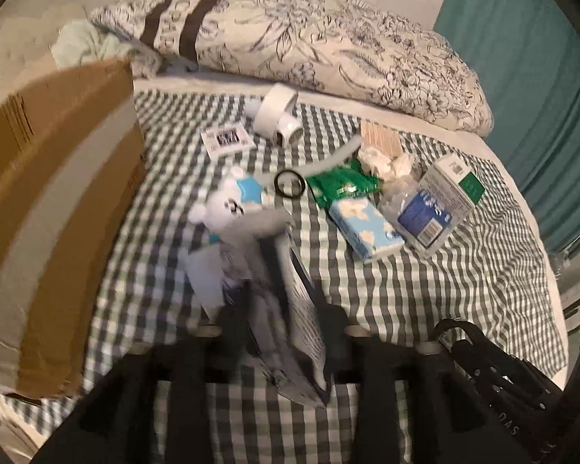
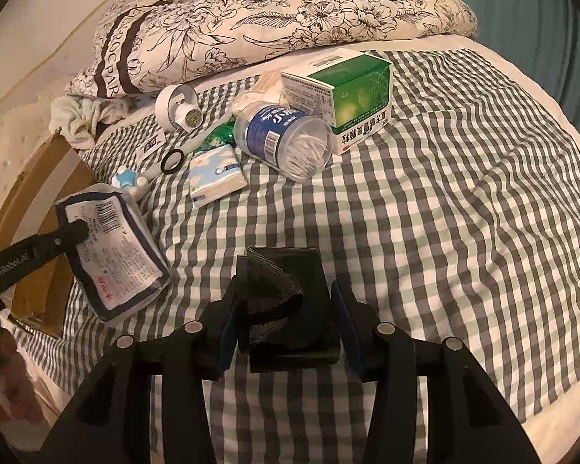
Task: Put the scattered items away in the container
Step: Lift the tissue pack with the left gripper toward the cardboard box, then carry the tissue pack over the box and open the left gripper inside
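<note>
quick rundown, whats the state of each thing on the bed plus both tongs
left tongs, jaws wide, white packet between them, grip unclear
white packet, tilted
right tongs, shut on black bundle
black bundle, clamped between the pads
cotton swab jar, lying on its side
green medicine box, closed
tissue pack, lying flat

A bed (image 2: 464,178) under checked cloth bears a floral quilt (image 2: 290,11); a green box (image 2: 340,92), a swab jar (image 2: 286,139), a tissue pack (image 2: 216,174) lie on it.
</note>
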Tool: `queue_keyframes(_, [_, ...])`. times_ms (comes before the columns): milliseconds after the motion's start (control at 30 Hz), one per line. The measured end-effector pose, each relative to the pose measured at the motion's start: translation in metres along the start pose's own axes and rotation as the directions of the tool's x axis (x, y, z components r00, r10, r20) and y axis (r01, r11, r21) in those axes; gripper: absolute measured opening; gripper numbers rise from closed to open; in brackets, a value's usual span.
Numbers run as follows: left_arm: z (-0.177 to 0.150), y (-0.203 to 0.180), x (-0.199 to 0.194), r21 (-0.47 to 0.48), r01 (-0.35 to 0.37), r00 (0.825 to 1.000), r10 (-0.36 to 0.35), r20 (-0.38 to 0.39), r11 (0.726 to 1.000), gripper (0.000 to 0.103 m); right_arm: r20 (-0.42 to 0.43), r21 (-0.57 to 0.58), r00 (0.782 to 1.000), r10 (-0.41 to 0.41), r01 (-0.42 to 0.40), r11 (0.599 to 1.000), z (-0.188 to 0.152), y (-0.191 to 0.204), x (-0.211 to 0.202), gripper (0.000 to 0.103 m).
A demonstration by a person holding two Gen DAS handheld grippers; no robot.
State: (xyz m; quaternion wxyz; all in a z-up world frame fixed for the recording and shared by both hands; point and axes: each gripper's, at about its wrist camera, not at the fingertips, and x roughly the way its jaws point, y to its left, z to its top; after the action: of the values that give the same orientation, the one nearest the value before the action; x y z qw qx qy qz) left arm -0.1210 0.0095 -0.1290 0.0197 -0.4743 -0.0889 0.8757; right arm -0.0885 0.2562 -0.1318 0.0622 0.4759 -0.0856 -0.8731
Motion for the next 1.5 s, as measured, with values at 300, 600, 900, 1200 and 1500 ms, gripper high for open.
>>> queue_keyframes(300, [-0.014,0.015,0.057,-0.151,-0.023,0.994,0.006,-0.113,0.988,0.08,0.011,0.009,1.0,0.023,-0.023,1.0,0.0,-0.006,-0.004,0.045])
queue_keyframes(600, [-0.015,0.008,0.05,-0.127,-0.06,0.998,0.058,-0.022,0.99,0.015,-0.007,0.06,1.0,0.019,-0.019,0.998,0.003,-0.028,0.005,0.045])
queue_keyframes(900, [-0.013,-0.017,-0.001,0.035,-0.16,0.982,0.155,0.111,0.987,0.015,0.003,0.038,1.0,0.02,-0.02,0.999,0.002,-0.025,0.003,0.045])
queue_keyframes(1200, [-0.023,-0.019,-0.017,0.075,-0.245,0.964,0.234,0.127,0.967,0.015,0.04,-0.025,0.999,-0.014,0.015,1.0,-0.001,-0.004,-0.015,0.045])
queue_keyframes(1500, [-0.026,-0.015,-0.05,0.097,-0.252,0.953,0.229,0.198,0.963,0.015,0.195,-0.079,0.981,-0.023,0.039,0.996,-0.015,0.024,-0.079,0.044])
